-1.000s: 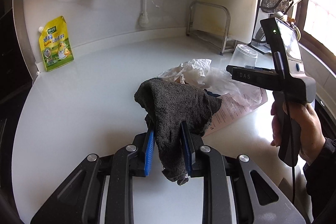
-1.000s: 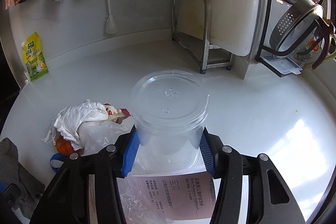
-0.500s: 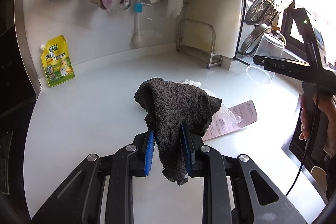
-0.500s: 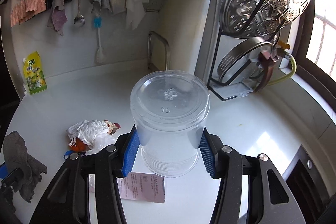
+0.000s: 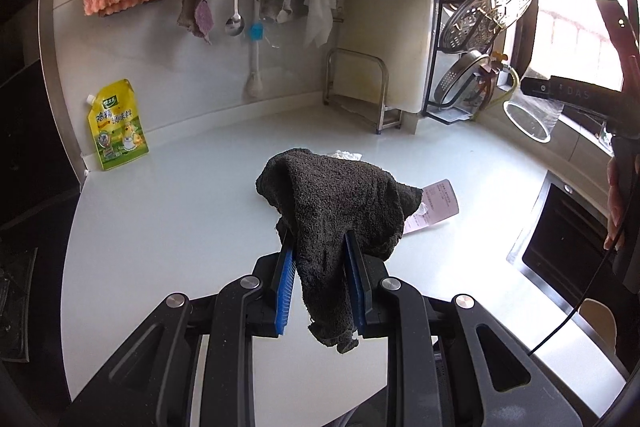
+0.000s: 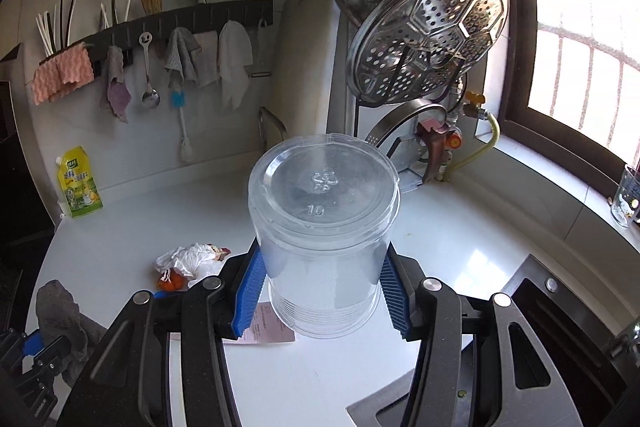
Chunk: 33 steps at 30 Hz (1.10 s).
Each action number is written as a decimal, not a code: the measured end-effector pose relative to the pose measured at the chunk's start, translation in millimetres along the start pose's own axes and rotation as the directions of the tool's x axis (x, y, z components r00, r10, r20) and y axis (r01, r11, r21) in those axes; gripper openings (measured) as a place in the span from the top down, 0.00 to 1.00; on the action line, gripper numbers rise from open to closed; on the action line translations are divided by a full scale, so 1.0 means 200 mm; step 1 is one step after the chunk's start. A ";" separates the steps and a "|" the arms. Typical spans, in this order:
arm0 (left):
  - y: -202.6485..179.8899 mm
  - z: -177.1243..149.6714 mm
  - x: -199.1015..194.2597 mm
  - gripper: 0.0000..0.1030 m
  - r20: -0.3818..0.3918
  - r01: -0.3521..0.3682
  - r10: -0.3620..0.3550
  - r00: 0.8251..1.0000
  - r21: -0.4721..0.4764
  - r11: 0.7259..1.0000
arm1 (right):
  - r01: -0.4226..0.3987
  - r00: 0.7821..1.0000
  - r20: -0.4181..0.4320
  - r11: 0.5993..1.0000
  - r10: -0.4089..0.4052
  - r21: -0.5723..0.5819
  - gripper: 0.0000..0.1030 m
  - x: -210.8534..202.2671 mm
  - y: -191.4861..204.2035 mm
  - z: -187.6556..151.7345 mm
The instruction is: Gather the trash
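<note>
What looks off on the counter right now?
A loose heap of trash, crumpled white wrapper over orange scraps, sits mid-counter beside a printed slip. The clear cup in the right gripper is held upside down.

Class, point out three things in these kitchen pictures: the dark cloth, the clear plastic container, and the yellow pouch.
dark cloth [image 5: 340,195], left wrist view, on its bunched top.
clear plastic container [image 6: 324,187], right wrist view, on its upturned base.
yellow pouch [image 5: 117,127], left wrist view, on its printed front.
</note>
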State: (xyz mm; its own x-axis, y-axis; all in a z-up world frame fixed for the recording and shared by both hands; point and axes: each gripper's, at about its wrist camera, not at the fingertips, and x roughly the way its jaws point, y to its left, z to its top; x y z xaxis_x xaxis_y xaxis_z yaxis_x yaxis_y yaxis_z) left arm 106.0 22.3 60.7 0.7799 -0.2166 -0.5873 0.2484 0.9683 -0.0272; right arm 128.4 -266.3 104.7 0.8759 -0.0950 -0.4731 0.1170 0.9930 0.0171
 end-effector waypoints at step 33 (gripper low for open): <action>-0.31 -0.21 -0.32 0.77 0.006 0.065 -0.065 0.998 0.053 0.996 | 0.082 0.974 0.191 0.973 -0.125 0.217 0.50 -1.12 -0.63 -0.13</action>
State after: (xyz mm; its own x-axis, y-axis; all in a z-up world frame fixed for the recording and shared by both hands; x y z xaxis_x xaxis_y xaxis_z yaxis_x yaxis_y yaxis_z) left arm 15.4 -17.6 65.7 0.7656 -0.2803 -0.5790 0.3288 0.9441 -0.0223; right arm -94.3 -368.4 185.9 0.9275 -0.2301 -0.2947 0.2876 0.9427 0.1689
